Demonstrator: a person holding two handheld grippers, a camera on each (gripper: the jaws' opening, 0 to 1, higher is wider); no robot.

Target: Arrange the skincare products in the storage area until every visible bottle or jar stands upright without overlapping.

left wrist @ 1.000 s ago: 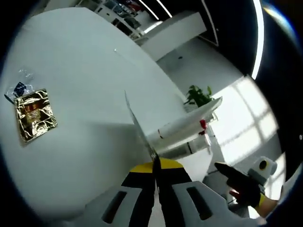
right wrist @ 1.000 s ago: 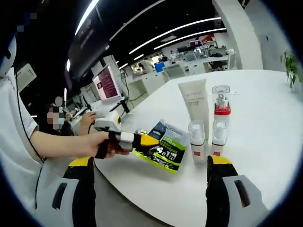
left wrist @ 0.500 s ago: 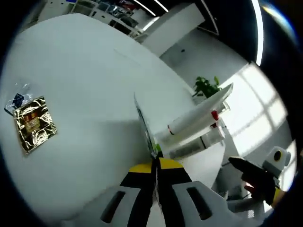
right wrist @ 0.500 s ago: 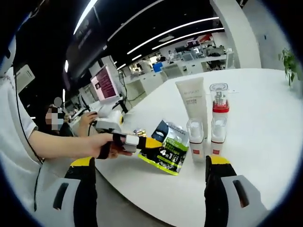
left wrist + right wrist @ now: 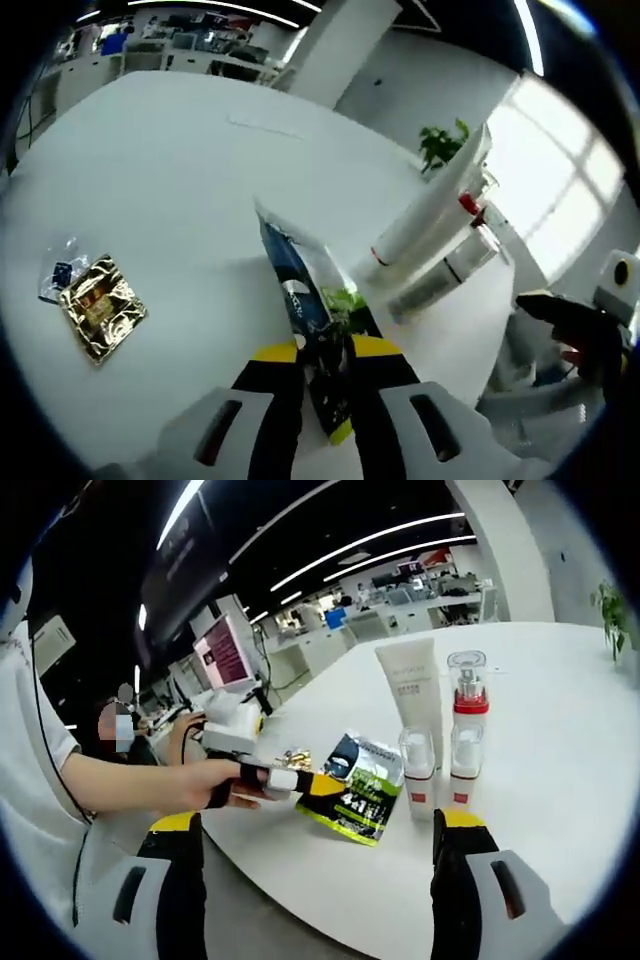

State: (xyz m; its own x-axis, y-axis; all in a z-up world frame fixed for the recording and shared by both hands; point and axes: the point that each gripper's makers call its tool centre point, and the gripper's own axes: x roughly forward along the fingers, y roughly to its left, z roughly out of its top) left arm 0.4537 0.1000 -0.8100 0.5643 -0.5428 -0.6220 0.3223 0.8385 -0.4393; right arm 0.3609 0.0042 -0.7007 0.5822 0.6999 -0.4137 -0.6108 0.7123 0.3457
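Skincare products: you see a white tube [image 5: 411,700], a red-collared spray bottle [image 5: 467,705] and two small clear bottles [image 5: 417,772] upright together at the centre right of the right gripper view, on the white table [image 5: 560,740]; in the left gripper view the same group [image 5: 440,235] leans across the right of centre.
Green sachet: the green and dark sachet [image 5: 305,310] rises from the lower centre of the left gripper view, edge toward you; in the right gripper view it [image 5: 360,785] is at the centre, just left of the small bottles, its lower edge near the table.
Left gripper: your left gripper [image 5: 322,365] has its jaws pressed together on the sachet's lower end; in the right gripper view it [image 5: 318,783] comes in from the left in your hand [image 5: 215,783].
Right gripper: your right gripper [image 5: 320,830] has its jaws spread wide with nothing between them, at the bottom of its own view, short of the table edge.
Gold sachet: a gold foil sachet [image 5: 102,308] lies flat on the table at the left of the left gripper view, with a small clear packet [image 5: 58,280] just above and left of it.
Plant: a green plant [image 5: 445,145] is at the upper right of the left gripper view.
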